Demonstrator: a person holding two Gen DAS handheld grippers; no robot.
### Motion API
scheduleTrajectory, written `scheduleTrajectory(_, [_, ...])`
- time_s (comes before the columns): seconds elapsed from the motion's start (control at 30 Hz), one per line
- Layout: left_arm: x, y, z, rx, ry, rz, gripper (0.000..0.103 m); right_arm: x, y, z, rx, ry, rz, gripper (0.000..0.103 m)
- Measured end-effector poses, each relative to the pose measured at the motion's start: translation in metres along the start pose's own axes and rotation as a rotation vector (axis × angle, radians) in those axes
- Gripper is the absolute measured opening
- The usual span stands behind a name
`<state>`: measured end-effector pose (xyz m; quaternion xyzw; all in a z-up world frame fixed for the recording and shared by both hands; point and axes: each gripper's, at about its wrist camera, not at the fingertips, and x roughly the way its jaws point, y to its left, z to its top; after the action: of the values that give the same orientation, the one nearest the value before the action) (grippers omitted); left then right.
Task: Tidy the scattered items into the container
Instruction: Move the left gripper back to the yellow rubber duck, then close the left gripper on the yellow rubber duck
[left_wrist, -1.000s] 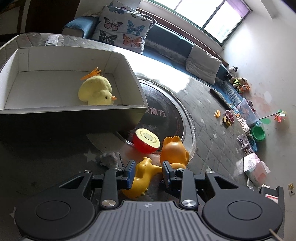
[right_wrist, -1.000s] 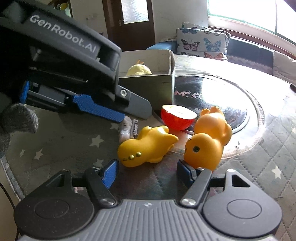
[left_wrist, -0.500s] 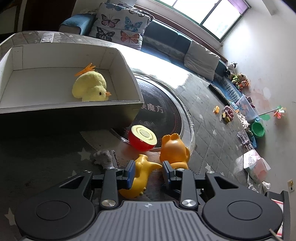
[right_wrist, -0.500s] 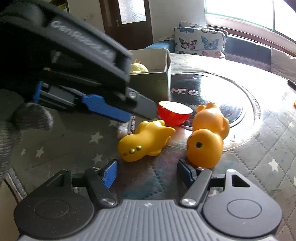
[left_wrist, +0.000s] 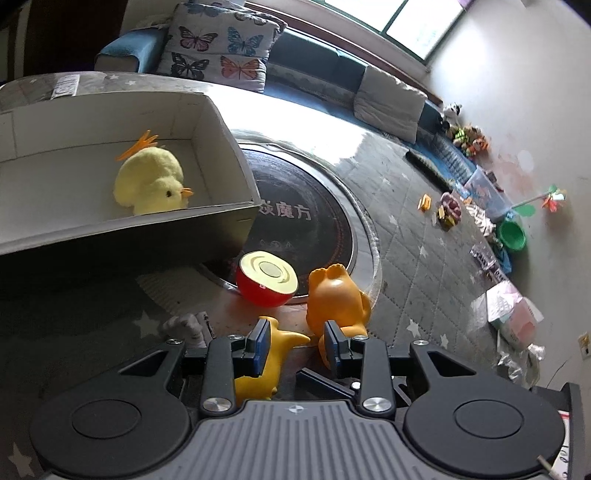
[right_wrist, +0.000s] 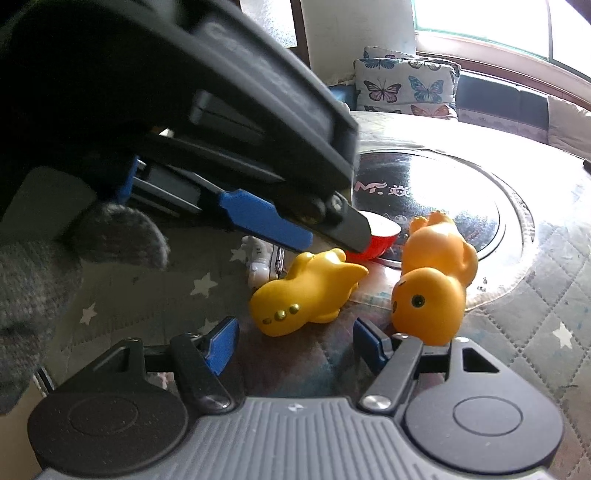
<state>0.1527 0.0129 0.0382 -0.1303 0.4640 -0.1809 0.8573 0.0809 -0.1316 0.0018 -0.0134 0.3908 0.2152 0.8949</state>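
Yellow rubber toy between the left gripper's parted pads, not gripped.

The smooth yellow rubber animal toy lies on the quilted star-patterned mat, the open white cardboard box at its 11 o'clock. The left gripper straddles its tail; the right gripper hovers half-open, empty, the orange rubber duck at its 1 o'clock.

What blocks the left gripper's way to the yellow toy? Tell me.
Nothing visible. The left gripper hangs open right over the yellow toy, whose tail end already shows between the fingers. The orange duck and red half-apple lie beside it.
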Motion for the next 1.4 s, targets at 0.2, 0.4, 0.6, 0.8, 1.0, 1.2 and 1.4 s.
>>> scheduleTrajectory(0.2, [0.004, 0.001, 0.003, 0.019, 0.007, 0.031, 0.035, 0.004, -0.001, 0.004, 0.011, -0.005, 0.016, 0.070])
scheduleTrajectory(0.4, [0.014, 0.004, 0.007, 0.034, 0.034, 0.048, 0.035, 0.009, -0.001, 0.007, 0.010, -0.012, 0.006, 0.067])
scheduleTrajectory(0.6, [0.019, 0.006, 0.005, 0.029, 0.055, 0.034, 0.035, 0.005, -0.009, 0.005, -0.018, -0.001, -0.017, 0.056])
scheduleTrajectory(0.8, [0.023, 0.006, 0.006, 0.025, 0.065, 0.037, 0.035, 0.000, -0.014, 0.002, -0.023, 0.006, -0.031, 0.055])
scheduleTrajectory(1.0, [0.030, 0.005, 0.008, 0.010, 0.075, 0.046, 0.035, 0.003, -0.012, 0.008, -0.007, 0.000, -0.016, 0.056])
scheduleTrajectory(1.2, [0.032, 0.006, 0.010, -0.002, 0.075, 0.060, 0.036, 0.006, -0.014, 0.010, -0.003, -0.008, -0.022, 0.057])
scheduleTrajectory(1.4, [0.028, 0.007, 0.014, 0.002, 0.071, 0.054, 0.036, 0.001, -0.014, 0.006, -0.004, -0.008, -0.022, 0.055])
